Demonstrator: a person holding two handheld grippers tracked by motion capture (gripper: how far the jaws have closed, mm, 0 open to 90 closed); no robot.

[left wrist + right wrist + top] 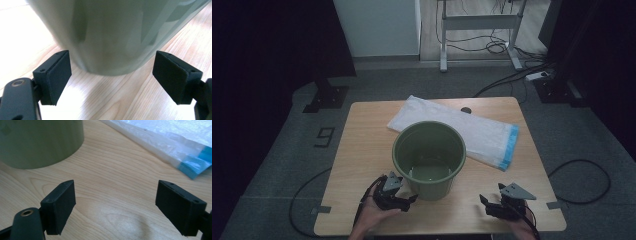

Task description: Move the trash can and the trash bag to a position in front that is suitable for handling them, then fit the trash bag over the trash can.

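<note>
A green plastic bucket (429,159) stands upright and empty in the middle of the wooden table (362,150). Behind it lies a folded white plastic bag with a blue edge (472,131). My left gripper (408,196) sits at the bucket's near left side, open, its jaws spread just short of the bucket's base (107,37). My right gripper (486,202) rests near the front right edge of the table, open over bare wood, with the bucket (40,142) to its left and the bag (175,142) ahead to its right.
A small dark round object (466,110) lies at the table's far edge by the bag. Cables (582,175) run across the grey carpet on both sides. A desk frame (479,30) stands beyond the table.
</note>
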